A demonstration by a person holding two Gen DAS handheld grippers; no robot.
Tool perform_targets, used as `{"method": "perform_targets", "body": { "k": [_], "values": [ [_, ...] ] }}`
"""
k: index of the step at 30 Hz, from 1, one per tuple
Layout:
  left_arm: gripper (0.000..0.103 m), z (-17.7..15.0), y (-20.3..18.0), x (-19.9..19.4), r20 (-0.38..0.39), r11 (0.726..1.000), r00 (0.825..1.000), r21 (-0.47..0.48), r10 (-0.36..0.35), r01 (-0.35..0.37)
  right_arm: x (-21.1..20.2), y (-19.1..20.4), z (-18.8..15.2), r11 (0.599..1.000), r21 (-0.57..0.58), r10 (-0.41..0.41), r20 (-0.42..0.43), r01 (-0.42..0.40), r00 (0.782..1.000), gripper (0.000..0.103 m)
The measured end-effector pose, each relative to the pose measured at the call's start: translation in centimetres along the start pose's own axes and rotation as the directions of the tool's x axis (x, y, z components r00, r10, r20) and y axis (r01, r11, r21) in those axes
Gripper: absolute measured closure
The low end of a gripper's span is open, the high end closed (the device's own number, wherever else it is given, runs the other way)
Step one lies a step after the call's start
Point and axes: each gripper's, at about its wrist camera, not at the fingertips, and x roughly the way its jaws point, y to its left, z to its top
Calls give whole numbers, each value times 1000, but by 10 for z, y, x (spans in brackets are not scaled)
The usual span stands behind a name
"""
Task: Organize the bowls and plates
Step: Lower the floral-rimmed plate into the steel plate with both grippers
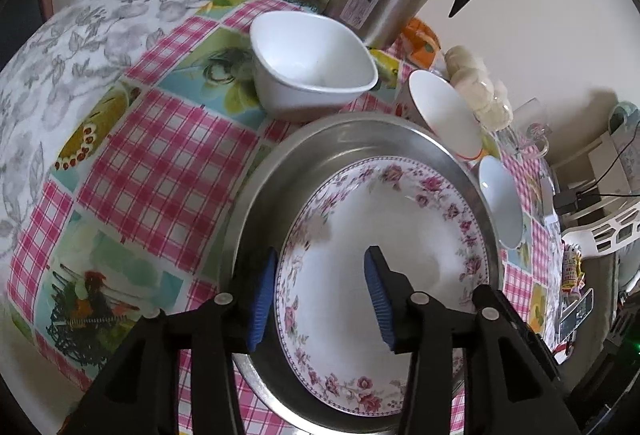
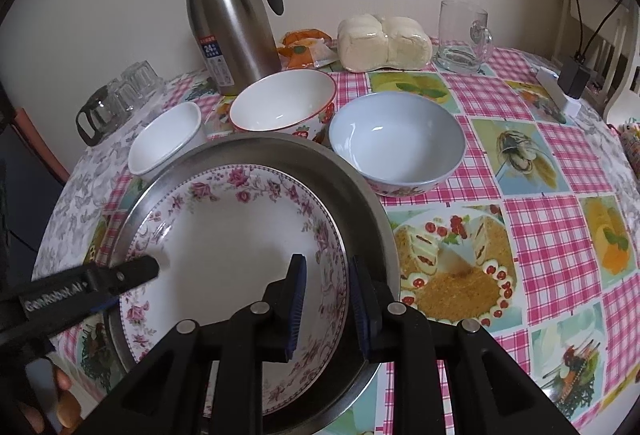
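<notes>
Both grippers are parted astride the floral plate's [image 1: 384,275] rim, left gripper [image 1: 320,299] and right gripper [image 2: 326,309]; contact cannot be judged. The steel tray [image 2: 360,187] beneath, lower centre, is partly hidden.

The flowered plate [image 2: 240,255] lies in the metal tray [image 2: 372,219] on the table [image 2: 560,235]. From the tray, three bowls [image 2: 396,143] stand between eleven and one o'clock, the flask [image 2: 230,23] behind them at twelve
</notes>
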Motion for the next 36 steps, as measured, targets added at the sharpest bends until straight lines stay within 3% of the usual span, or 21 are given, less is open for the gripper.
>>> {"method": "perform_targets", "body": {
  "k": [7, 22, 33, 35, 36],
  "values": [
    [53, 2, -2, 1, 14, 1000, 1000, 12, -2, 2, 1, 2, 0, 1000, -2, 21, 15, -21, 1000, 66],
    [50, 7, 0, 1, 24, 1000, 1000, 6, -9, 9, 2, 0, 1, 998, 21, 53, 35, -53, 998, 66],
    [50, 7, -8, -13, 67, 998, 997, 59, 31, -35, -3, -1, 2, 999, 11, 36, 44, -37, 998, 66],
    [49, 7, -10, -17, 82, 996, 996, 72, 41, -47, -5, -1, 3, 1000, 8, 29, 53, -30, 998, 63],
    [47, 7, -11, -19, 88, 996, 995, 76, 46, -53, -6, 0, 4, 1000, 6, 25, 58, -25, 998, 56]
  ]
}}
